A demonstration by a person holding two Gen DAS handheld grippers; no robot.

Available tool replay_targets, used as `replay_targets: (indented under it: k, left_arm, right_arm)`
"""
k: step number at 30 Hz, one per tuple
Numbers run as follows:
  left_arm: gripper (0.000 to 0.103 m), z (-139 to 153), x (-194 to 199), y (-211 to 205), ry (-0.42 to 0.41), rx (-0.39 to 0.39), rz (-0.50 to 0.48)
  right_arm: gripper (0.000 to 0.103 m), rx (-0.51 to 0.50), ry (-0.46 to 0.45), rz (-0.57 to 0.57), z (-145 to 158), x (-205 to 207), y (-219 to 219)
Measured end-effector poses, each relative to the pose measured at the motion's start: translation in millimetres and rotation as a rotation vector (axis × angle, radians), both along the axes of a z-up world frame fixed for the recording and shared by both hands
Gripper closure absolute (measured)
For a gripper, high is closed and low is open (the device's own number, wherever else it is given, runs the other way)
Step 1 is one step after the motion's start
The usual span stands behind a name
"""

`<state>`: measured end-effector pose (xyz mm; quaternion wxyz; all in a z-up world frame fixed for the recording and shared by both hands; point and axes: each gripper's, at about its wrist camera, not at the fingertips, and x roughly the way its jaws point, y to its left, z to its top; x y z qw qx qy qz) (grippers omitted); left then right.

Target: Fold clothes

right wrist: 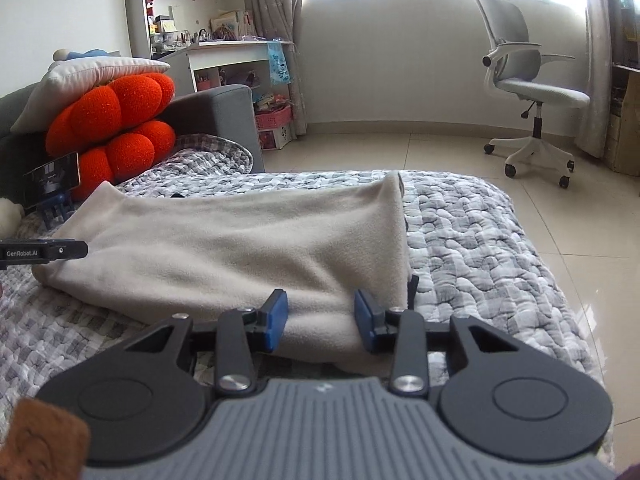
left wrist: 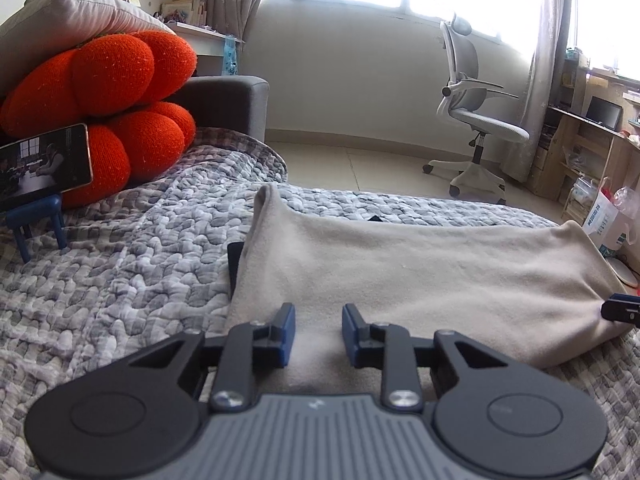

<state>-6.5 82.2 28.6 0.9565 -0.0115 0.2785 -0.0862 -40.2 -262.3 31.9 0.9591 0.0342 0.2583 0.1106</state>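
A beige fleece garment [left wrist: 400, 276] lies folded into a long band on the grey checked quilt [left wrist: 120, 280]; it also shows in the right wrist view [right wrist: 224, 248]. Dark fabric peeks out from under its edges. My left gripper [left wrist: 318, 334] is open over the garment's near left edge, nothing between its blue pads. My right gripper [right wrist: 320, 320] is open over the garment's near right corner, also empty. The right gripper's tip shows at the far right of the left wrist view [left wrist: 622, 309], and the left gripper's finger at the left of the right wrist view [right wrist: 44, 254].
Orange pumpkin cushions [left wrist: 120, 100] under a white pillow [left wrist: 72, 20] sit at the sofa arm [left wrist: 224, 100]. A phone [left wrist: 40, 164] rests on a small blue stand. An office chair [right wrist: 532, 108] stands on the tiled floor. Desk and shelves line the walls.
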Motion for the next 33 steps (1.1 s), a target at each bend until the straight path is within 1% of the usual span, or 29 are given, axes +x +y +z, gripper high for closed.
replay_targets:
  k: [2, 5, 9, 14, 18, 21, 25, 33]
  left_arm:
    - [0.075, 1, -4, 1, -0.010, 0.010, 0.001]
    - [0.075, 1, -9, 4, -0.018, 0.014, 0.008]
    - [0.075, -3, -8, 7, -0.007, 0.003, 0.017]
    - [0.076, -4, -7, 9, -0.009, -0.010, 0.025]
    - [0.079, -4, -7, 13, -0.004, -0.021, 0.027]
    - [0.083, -6, -7, 15, 0.000, -0.029, 0.030]
    - [0.083, -10, -9, 11, -0.014, -0.004, 0.033]
    - [0.083, -13, -11, 8, -0.036, 0.012, 0.042]
  right_arm:
    - [0.064, 0.001, -0.016, -0.019, 2, -4, -1]
    - [0.063, 0.012, -0.001, -0.023, -4, -3, -4]
    - [0.063, 0.049, 0.011, -0.024, -12, 4, -11]
    - [0.062, -0.009, 0.010, -0.021, -10, 4, -3]
    - [0.062, 0.023, 0.009, -0.023, -12, 4, -8]
    - [0.062, 0.015, 0.005, -0.023, -12, 3, -7]
    - [0.061, 0.005, -0.002, -0.024, -13, 2, -5]
    - [0.061, -0.003, -0.012, -0.026, -13, -1, -5]
